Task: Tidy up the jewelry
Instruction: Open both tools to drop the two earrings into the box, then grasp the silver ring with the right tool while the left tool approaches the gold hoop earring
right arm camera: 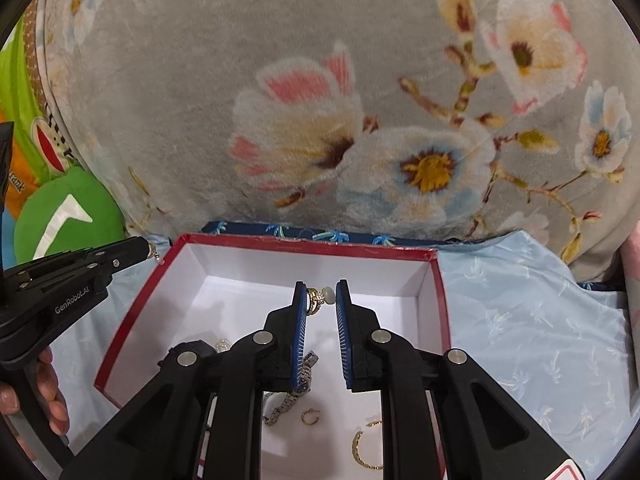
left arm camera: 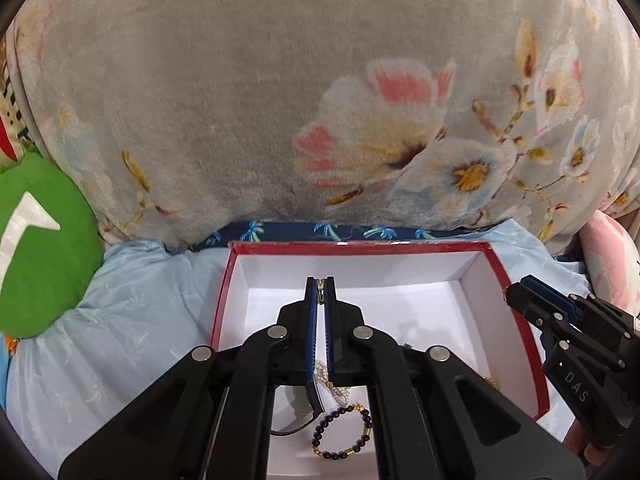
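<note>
Mid-task. Left claw (left arm camera: 320, 286) clamped on a small gold earring (right arm camera: 154, 255), held over the box (right arm camera: 280, 243) near its left rim. Right claw (right arm camera: 321, 292) parted, ring (right arm camera: 314, 300) stuck to its left pad, not gripped. Already in the box: bead bracelet (left arm camera: 342, 432), watch (right arm camera: 292, 392), hoop (right arm camera: 310, 416), chain (right arm camera: 362, 452). Left: drop both pieces.

Home bedroom, floral fleece blanket (left arm camera: 280, 100), pale blue bedsheet (left arm camera: 132, 320), green plush pillow (left arm camera: 36, 248)
</note>
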A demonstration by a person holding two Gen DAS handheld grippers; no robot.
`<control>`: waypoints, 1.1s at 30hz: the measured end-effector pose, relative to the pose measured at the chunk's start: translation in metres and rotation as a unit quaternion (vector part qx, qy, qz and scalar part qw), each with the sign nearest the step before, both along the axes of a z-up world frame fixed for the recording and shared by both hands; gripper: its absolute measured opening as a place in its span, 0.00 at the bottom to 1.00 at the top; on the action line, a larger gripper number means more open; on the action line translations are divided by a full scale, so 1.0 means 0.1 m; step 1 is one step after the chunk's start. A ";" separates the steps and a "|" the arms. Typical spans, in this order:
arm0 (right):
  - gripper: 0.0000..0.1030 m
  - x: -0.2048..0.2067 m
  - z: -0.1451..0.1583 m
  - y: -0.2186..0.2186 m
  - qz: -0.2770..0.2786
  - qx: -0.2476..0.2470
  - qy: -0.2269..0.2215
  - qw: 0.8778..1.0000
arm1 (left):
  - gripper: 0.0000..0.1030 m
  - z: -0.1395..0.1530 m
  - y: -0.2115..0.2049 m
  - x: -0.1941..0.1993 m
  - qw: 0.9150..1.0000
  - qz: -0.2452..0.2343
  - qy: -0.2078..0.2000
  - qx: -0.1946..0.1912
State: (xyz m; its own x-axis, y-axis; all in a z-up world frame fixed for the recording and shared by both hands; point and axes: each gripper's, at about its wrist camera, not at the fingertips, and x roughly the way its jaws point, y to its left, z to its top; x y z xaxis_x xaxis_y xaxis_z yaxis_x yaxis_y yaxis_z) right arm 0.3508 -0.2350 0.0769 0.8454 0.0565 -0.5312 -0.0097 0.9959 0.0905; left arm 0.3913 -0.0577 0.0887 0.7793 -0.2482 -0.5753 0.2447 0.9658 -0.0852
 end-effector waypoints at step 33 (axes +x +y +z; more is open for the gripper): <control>0.55 -2.14 -0.06 0.50 0.040 -0.049 -0.025 0.998 | 0.68 -0.04 0.72 -1.67 0.998 0.037 -0.010 0.050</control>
